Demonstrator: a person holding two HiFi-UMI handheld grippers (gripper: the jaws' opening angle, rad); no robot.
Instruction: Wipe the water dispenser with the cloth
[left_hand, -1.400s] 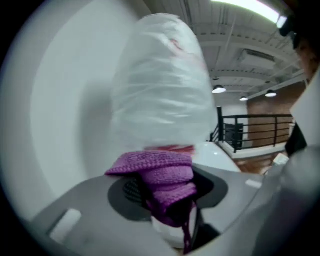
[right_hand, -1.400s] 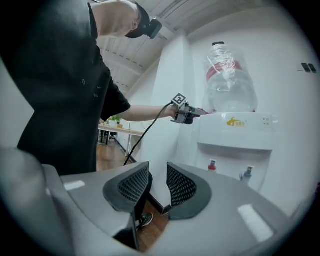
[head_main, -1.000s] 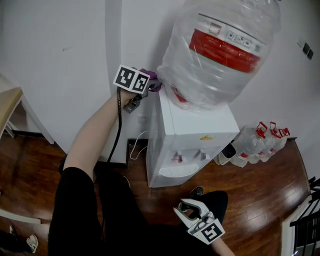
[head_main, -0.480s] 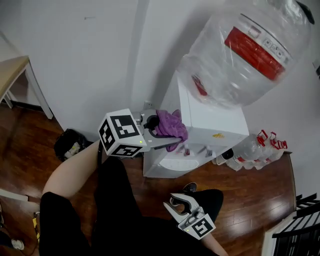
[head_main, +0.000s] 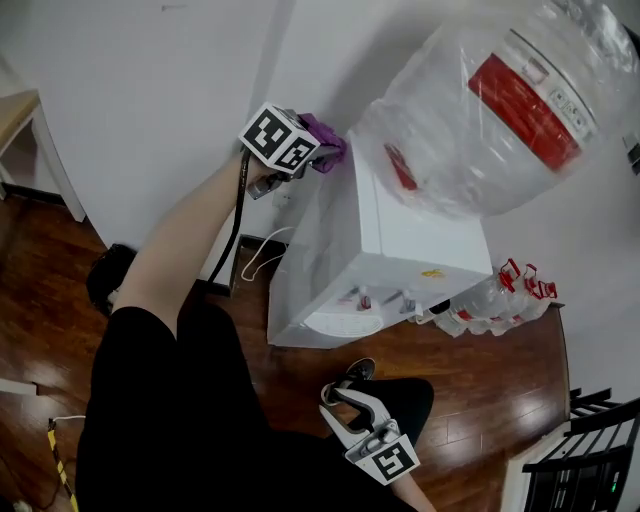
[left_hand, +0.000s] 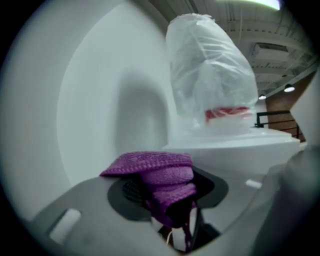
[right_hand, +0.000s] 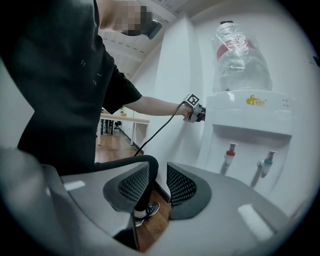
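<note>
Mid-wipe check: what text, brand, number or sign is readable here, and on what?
Nothing can be read.
Red label on the bottle: white print, too blurred to read.
Yellow logo on the dispenser: too small to read.
Marker cubes: black-and-white square patterns only, no words.

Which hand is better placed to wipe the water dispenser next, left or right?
Left. The left gripper is shut on the purple cloth, right by the water dispenser's upper corner. The right gripper hangs low and empty, jaws apart, away from it.
</note>
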